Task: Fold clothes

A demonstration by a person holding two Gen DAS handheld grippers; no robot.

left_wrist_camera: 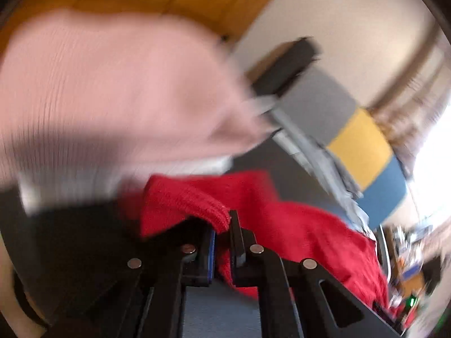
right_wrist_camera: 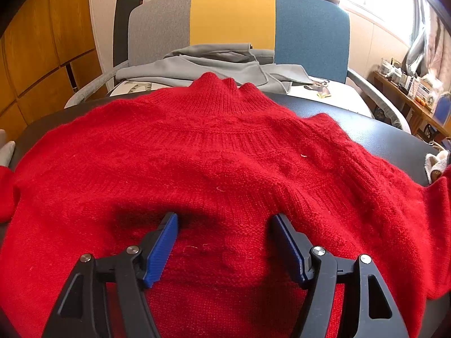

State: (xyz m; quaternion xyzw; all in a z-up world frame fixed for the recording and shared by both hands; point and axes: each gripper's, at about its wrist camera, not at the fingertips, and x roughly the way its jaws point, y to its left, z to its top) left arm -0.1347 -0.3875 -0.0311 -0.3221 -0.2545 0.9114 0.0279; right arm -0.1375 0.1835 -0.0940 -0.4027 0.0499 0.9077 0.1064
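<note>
- Fuzzy red knit sweater (right_wrist_camera: 225,163) lies spread flat on dark table (right_wrist_camera: 366,132), collar toward the tricolour chair (right_wrist_camera: 234,19).
- Handling guess: soft, floppy, light, grippy wool; it'll sag, so best pinched at ribbed cuffs, hem or shoulders.
- Left gripper (left_wrist_camera: 222,242): jaws together, clamped on a ribbed sweater edge, probably a cuff; angled downward, view blurred.
- Right gripper (right_wrist_camera: 224,242): jaws apart, tips resting on or just above the sweater body, gripping nothing, tilted steeply down.
- Pink ribbed sleeve (left_wrist_camera: 112,90) of the person looms beside the left gripper.

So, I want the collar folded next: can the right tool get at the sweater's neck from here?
Probably yes: the right tool is open over the red sweater, and nothing lies between it and the neck.
</note>
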